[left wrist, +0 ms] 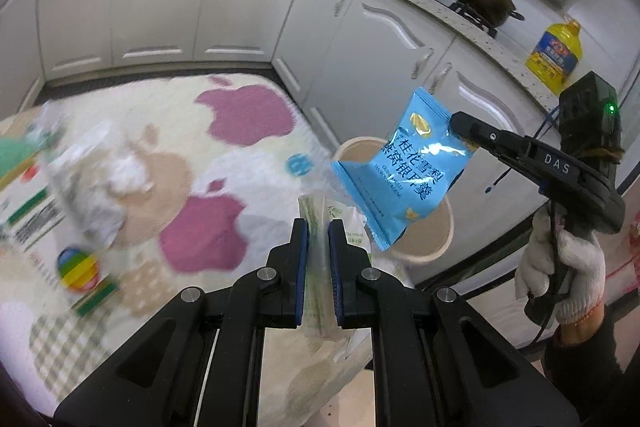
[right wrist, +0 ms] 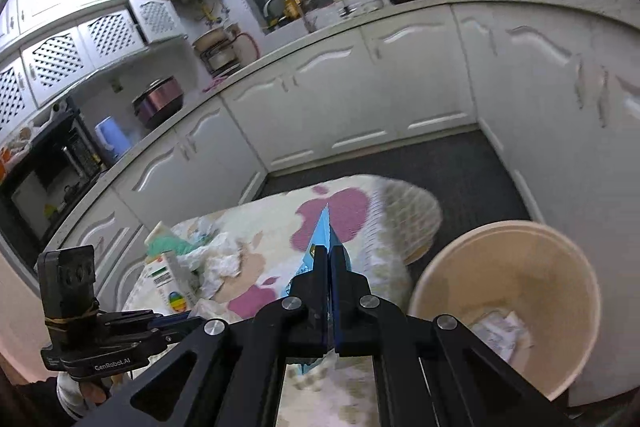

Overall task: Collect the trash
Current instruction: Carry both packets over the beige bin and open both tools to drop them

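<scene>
You are carrying trash to the bin (right wrist: 516, 259): right gripper (right wrist: 329, 259) clamps the blue packet (left wrist: 404, 167), left gripper (left wrist: 318, 239) pinches a clear wrapper (left wrist: 320, 211). Next, release both over it.

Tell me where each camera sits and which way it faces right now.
Left wrist: on the left gripper, looking down over its fingers, shut on a clear wrapper, toward the table, bin and right gripper; a gloved hand shows.
Right wrist: on the right gripper, looking over the table toward the cabinets, bin at right; fingers shut on a blue packet.
Shared: table, bin, blue packet, cabinets.
</scene>
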### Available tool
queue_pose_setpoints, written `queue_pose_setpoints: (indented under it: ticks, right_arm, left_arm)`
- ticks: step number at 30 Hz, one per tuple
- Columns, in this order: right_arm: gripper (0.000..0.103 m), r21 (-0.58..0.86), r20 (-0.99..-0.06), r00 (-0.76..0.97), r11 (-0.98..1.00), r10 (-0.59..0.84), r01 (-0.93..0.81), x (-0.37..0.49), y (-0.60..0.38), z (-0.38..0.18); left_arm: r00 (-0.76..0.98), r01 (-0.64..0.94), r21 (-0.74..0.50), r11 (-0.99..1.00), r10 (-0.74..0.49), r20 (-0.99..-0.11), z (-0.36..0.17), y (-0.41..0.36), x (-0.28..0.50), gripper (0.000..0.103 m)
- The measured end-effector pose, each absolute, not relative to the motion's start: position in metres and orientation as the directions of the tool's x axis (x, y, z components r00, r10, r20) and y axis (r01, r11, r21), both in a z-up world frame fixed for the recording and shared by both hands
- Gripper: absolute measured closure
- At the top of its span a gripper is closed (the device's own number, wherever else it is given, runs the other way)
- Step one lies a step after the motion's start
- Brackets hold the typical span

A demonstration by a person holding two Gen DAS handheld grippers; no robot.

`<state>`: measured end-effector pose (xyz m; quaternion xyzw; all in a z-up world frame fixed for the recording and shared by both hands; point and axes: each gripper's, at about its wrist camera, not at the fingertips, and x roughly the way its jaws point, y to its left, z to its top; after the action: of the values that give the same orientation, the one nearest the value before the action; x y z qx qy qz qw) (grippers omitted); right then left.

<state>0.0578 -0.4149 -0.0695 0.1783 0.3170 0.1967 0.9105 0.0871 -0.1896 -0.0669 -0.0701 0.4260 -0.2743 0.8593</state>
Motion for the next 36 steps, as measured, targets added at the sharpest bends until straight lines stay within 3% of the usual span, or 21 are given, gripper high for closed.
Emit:
queue_pose_setpoints:
  ticks: [15,25,28,31,34,36]
  right_arm:
    - [0.102,0.315,-0.585,0.781,0.949,0.217,-0.028,0.058,-0.498,-0.087]
    - [0.102,0.257,-0.643,0.758,0.963,0.109,0.079,0.066,-0.517,-0.119]
    - [0.096,0.234,-0.669,0.737,0.968,0.093,0.09,0.069,-0.514,-0.126]
    - [0.072,0.24,-0.678,0.728,0.967,0.103,0.086,0.069,-0.512,-0.131]
    - [0.071,0.261,-0.676,0.727,0.962,0.122,0.082,0.068,-0.51,-0.133]
    - [0.07,0.274,-0.678,0.722,0.958,0.135,0.079,0.068,-0.508,-0.134]
  left_arm:
    - [0.435,0.505,-0.308,0.806,-0.546,-0.716,-0.081,-0.316,0.147,0.095]
    - [0.419,0.516,-0.279,0.81,-0.522,-0.743,-0.11,-0.358,0.17,0.095]
    - [0.416,0.524,-0.278,0.805,-0.527,-0.741,-0.115,-0.362,0.169,0.093]
    - [0.397,0.532,-0.291,0.795,-0.538,-0.744,-0.118,-0.364,0.171,0.085]
    - [0.393,0.531,-0.302,0.792,-0.546,-0.74,-0.118,-0.359,0.17,0.069]
    - [0.39,0.526,-0.311,0.791,-0.549,-0.739,-0.117,-0.356,0.17,0.067]
